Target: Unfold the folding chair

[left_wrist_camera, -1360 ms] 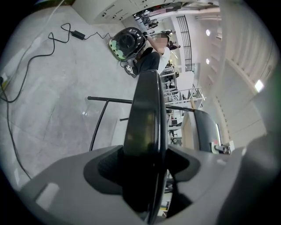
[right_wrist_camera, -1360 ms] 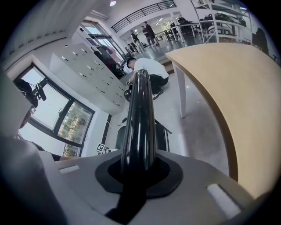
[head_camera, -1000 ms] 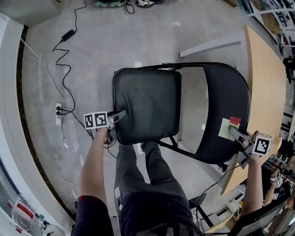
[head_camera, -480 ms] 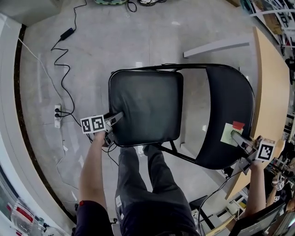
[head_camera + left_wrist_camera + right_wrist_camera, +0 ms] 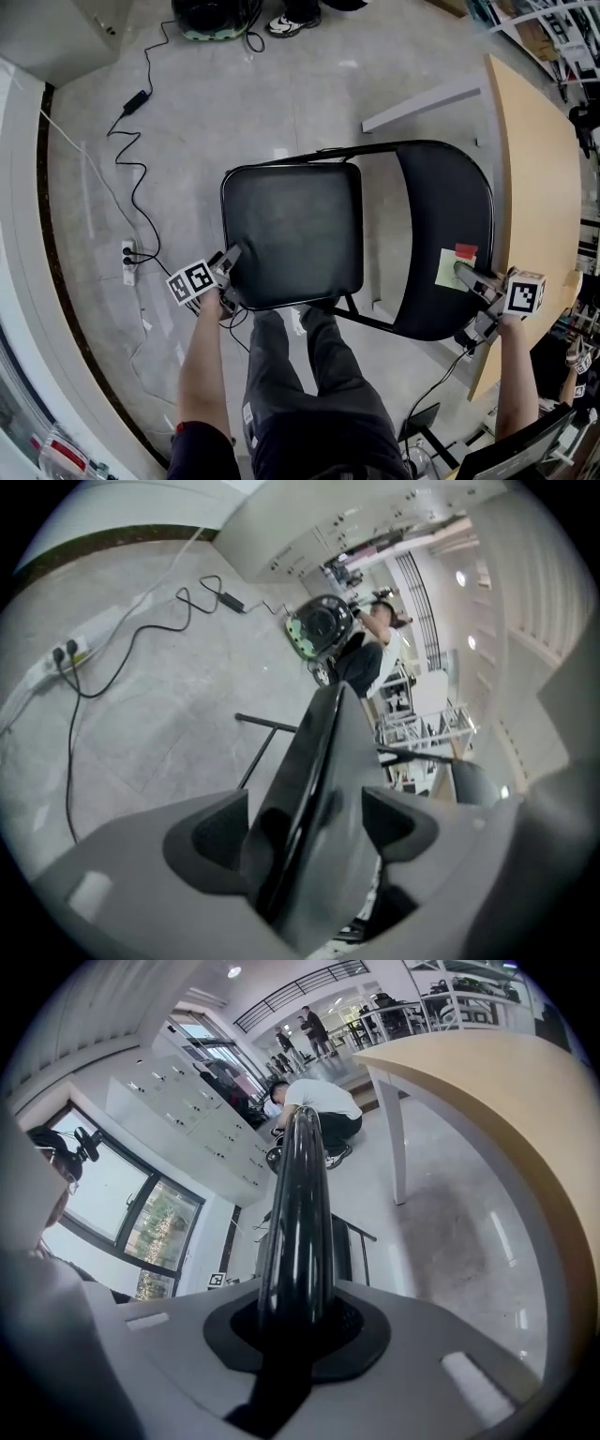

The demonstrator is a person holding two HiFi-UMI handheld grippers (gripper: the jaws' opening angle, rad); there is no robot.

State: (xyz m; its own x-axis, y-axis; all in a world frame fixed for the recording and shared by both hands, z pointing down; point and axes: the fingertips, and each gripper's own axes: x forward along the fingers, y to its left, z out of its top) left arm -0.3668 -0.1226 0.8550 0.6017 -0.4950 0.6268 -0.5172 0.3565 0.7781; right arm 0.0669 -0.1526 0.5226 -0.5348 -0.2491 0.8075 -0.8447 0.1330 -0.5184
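Grey concrete floor carries a black cable at the far left. Right of it, the left gripper has its fingers spread wide, having just been opening; the near left corner of the padded seat stands between them, unpinched. The seat lies about flat, so the chair looks unfolded on the floor, and letting go seems next. Farther right, the right gripper clamps the glossy rim tube of the curved back, beside a pale wood worktop.
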